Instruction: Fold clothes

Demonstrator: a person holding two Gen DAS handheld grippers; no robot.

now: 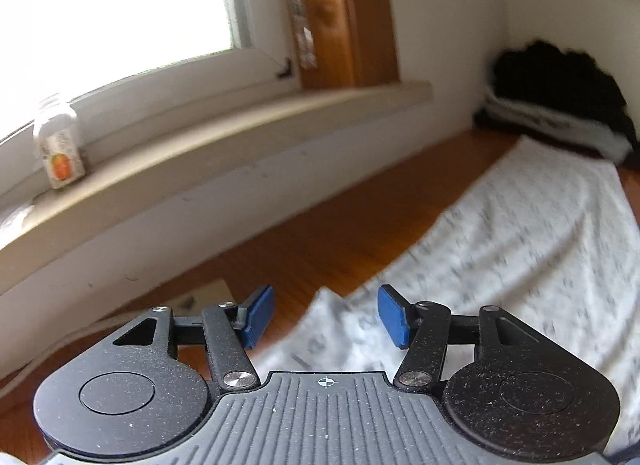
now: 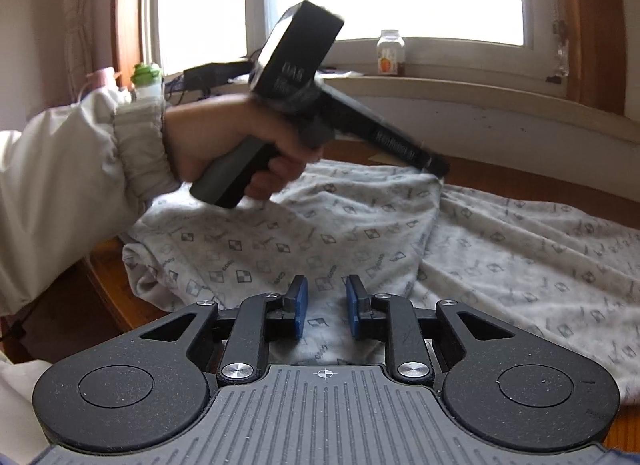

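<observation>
A pale grey garment [image 1: 520, 233] printed with small chequered marks lies spread on the wooden table [image 1: 320, 233]. In the left wrist view my left gripper [image 1: 326, 319] is open, its blue pads [image 1: 260, 317] wide apart over a raised corner of the cloth, and nothing is pinched. In the right wrist view my right gripper [image 2: 327, 307] hovers low over the garment [image 2: 280, 241] with a narrow gap between its pads and no cloth in that gap. That view also shows a hand in a cream sleeve [image 2: 60, 185] holding the left gripper [image 2: 438, 169], whose tip is at a ridge in the fabric.
A wall and a windowsill [image 1: 240, 137] run along the table's far side, with a jar [image 1: 60, 145] bearing an orange label on the sill. A black and white pile of clothes [image 1: 560, 105] sits in the far corner. A green-capped bottle [image 2: 146, 81] and a dark device [image 2: 212, 73] stand at the left.
</observation>
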